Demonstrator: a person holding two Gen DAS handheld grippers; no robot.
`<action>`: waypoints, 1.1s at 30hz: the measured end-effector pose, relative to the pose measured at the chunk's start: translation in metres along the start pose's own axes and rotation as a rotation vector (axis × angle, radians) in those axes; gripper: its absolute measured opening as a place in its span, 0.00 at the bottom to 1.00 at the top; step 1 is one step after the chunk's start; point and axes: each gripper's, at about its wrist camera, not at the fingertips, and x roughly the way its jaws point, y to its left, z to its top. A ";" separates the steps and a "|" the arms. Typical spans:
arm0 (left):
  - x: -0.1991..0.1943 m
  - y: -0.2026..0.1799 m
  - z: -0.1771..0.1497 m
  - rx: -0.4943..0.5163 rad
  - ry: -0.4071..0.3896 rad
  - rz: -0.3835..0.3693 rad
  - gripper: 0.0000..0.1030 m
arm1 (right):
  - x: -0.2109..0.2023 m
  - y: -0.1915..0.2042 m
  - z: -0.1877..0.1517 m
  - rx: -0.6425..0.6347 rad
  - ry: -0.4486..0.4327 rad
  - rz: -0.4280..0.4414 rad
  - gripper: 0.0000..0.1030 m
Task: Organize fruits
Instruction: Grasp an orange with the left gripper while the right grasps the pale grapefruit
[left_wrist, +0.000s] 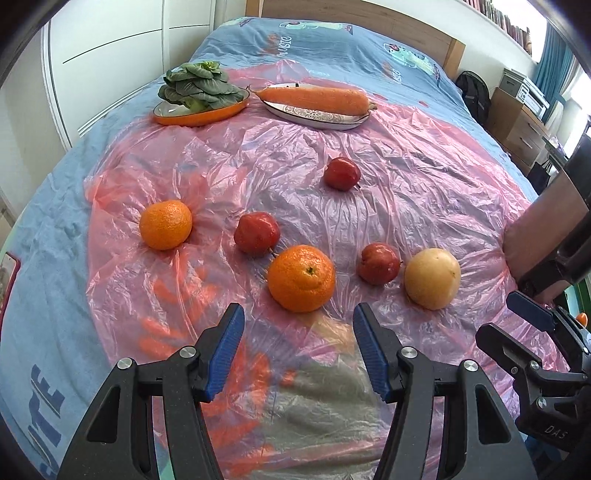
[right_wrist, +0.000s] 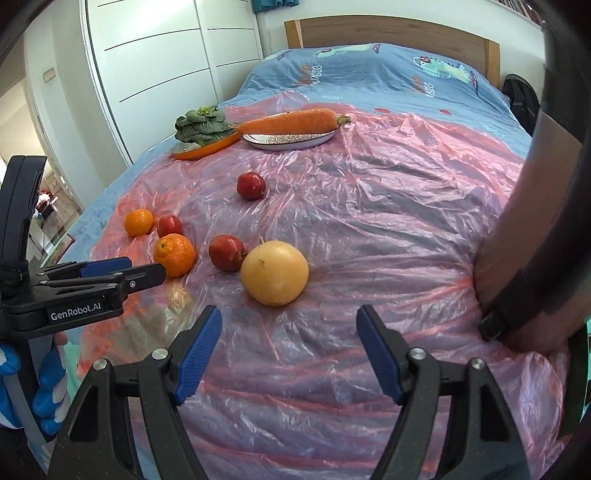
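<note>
Both grippers tilt downward over a pink plastic sheet (left_wrist: 406, 192) spread on a bed with a blue cover (left_wrist: 332, 48). The left gripper (left_wrist: 299, 347) has its blue pads spread with nothing between them, only crinkled plastic showing in the gap. Just beyond its tips, at 12 o'clock, lies a large orange (left_wrist: 301, 278). The right gripper (right_wrist: 288, 349) is likewise spread and empty, and a pale yellow grapefruit (right_wrist: 274, 272) sits just past it at 12 o'clock. In the left wrist view the right gripper shows at 3 o'clock, held beside a bare forearm (left_wrist: 543, 236).

Between orange and grapefruit rests a red apple (left_wrist: 378, 263). A second apple (left_wrist: 256, 232) touches the orange at its 10 o'clock, with a smaller orange (left_wrist: 165, 224) further left. A third apple (left_wrist: 342, 173) lies apart, further up the sheet.

At the far edge, an orange dish (left_wrist: 201, 116) holds leafy greens (left_wrist: 197, 86), and beside it a white plate (left_wrist: 317, 116) carries a long carrot (left_wrist: 317, 99).
</note>
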 end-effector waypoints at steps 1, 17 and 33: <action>0.003 0.001 0.001 -0.006 0.002 0.002 0.54 | 0.004 0.001 0.003 -0.007 0.003 0.001 1.00; 0.032 0.007 0.011 -0.050 0.016 -0.005 0.54 | 0.055 0.013 0.024 -0.085 0.049 0.013 1.00; 0.046 0.003 0.010 -0.034 0.023 0.026 0.53 | 0.076 0.015 0.018 -0.099 0.084 0.014 0.72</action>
